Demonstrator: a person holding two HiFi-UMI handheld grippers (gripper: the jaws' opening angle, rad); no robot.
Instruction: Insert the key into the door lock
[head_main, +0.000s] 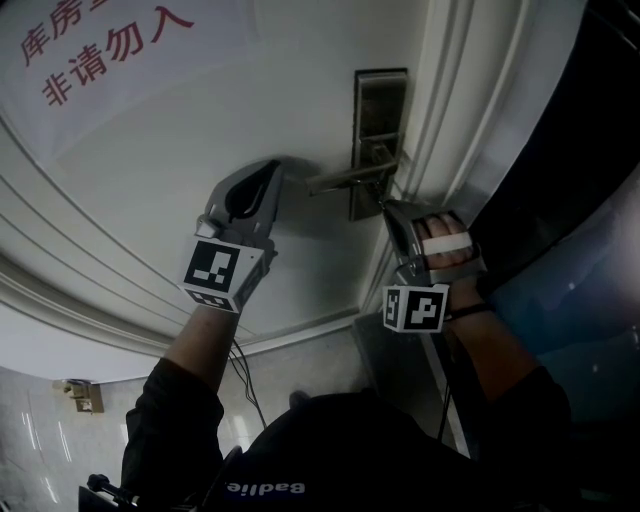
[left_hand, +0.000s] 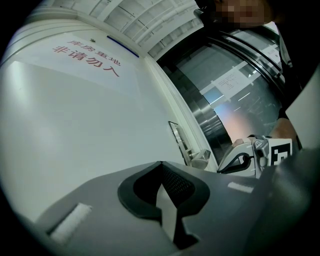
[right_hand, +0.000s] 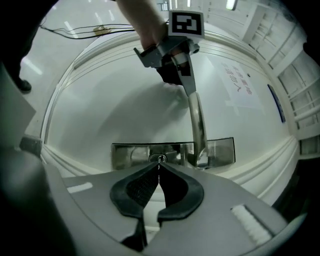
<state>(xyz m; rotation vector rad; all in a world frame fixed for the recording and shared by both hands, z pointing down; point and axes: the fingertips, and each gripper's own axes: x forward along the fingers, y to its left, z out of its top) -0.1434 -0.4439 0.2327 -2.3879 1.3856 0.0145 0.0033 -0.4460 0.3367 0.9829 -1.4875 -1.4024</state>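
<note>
Insertion is in hand: right gripper (right_hand: 158, 167) pinches the key (right_hand: 159, 161) at the lock plate's (right_hand: 125, 155) middle; left gripper (left_hand: 161, 164) closed, empty, beside the handle (right_hand: 196, 120); next calls for a straight push.

Thin key (right_hand: 159, 163) at steel door lock (right_hand: 126, 156)

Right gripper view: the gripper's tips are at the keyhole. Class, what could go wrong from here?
1. The right gripper is shut on the key with only its very tips, so the key may slip or tilt in the lock.
2. The handle stands close beside the keyhole; rolling the gripper could knock it.
3. The left gripper, shut and empty by the handle's end, steadies nothing, so the door may shift.
</note>
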